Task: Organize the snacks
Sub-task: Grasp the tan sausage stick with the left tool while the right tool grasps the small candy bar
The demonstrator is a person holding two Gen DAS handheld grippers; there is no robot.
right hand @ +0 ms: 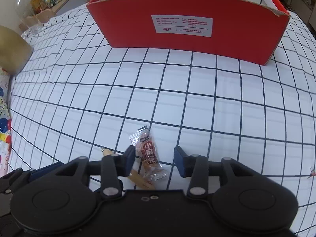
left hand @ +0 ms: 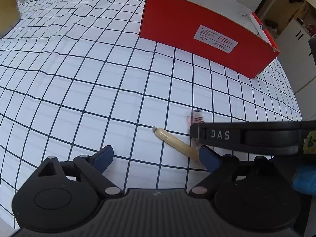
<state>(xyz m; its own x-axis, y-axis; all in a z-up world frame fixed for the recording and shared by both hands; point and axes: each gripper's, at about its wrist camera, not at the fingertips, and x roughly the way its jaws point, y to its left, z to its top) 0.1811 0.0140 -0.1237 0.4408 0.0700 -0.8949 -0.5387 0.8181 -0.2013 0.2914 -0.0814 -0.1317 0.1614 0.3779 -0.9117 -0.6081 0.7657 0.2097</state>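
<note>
A small clear-wrapped brown snack packet (right hand: 149,154) lies on the checked tablecloth between the open jaws of my right gripper (right hand: 155,159), not gripped. A tan sausage stick (left hand: 176,143) lies beside it, partly under the right gripper; its clipped end shows in the right wrist view (right hand: 106,152). My left gripper (left hand: 156,158) is open and empty, low over the cloth, its right finger (left hand: 209,158) close to the sausage's near end. The packet (left hand: 195,116) is half hidden behind the right gripper in the left wrist view. A red cardboard box (right hand: 187,21) stands open at the far side, with snacks inside.
The checked tablecloth (left hand: 88,79) is wrinkled at the far left. A tan object (right hand: 11,49) sits at the left edge. Jars and a wooden holder (right hand: 39,9) stand beyond the table's far left. Cabinets (left hand: 296,39) stand to the right.
</note>
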